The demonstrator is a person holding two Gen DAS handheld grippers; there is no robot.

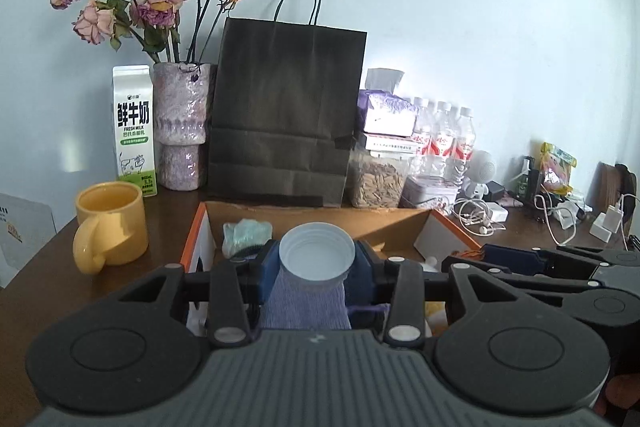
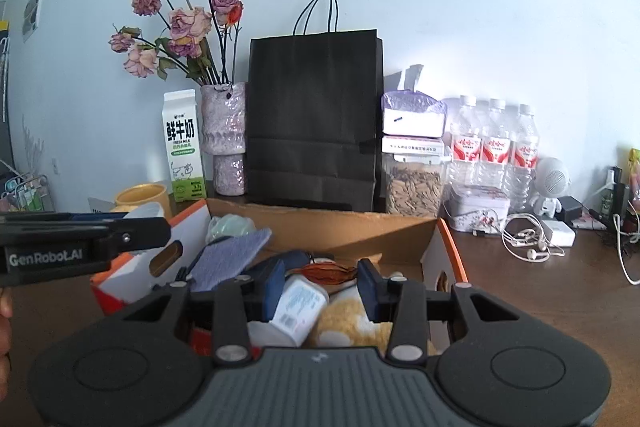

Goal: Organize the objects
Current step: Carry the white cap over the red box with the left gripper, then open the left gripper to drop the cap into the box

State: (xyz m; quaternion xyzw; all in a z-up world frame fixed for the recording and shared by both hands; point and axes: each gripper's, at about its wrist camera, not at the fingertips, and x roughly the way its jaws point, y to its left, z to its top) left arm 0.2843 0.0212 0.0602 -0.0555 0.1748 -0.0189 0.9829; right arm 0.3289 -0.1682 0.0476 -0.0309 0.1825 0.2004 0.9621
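In the left wrist view my left gripper [image 1: 316,265] is shut on a white plastic cup [image 1: 317,251], whose open mouth faces the camera. It hangs over an open cardboard box with orange edges [image 1: 320,211]. A purple cloth [image 1: 304,303] shows under the cup, and a pale green thing [image 1: 246,233] lies at the box's back. In the right wrist view my right gripper [image 2: 322,287] stands open over the same box [image 2: 400,223]. Below it lie a white labelled bottle [image 2: 298,307] by its left finger and a yellow plush toy [image 2: 352,321]. The left gripper [image 2: 160,227] reaches in from the left.
On the brown table behind the box stand a black paper bag [image 1: 284,115], a vase of dried roses [image 1: 180,131], a milk carton [image 1: 134,131] and a yellow mug [image 1: 112,223]. To the right are a seed jar [image 1: 378,183], water bottles [image 1: 444,139], earphones and chargers [image 1: 480,219].
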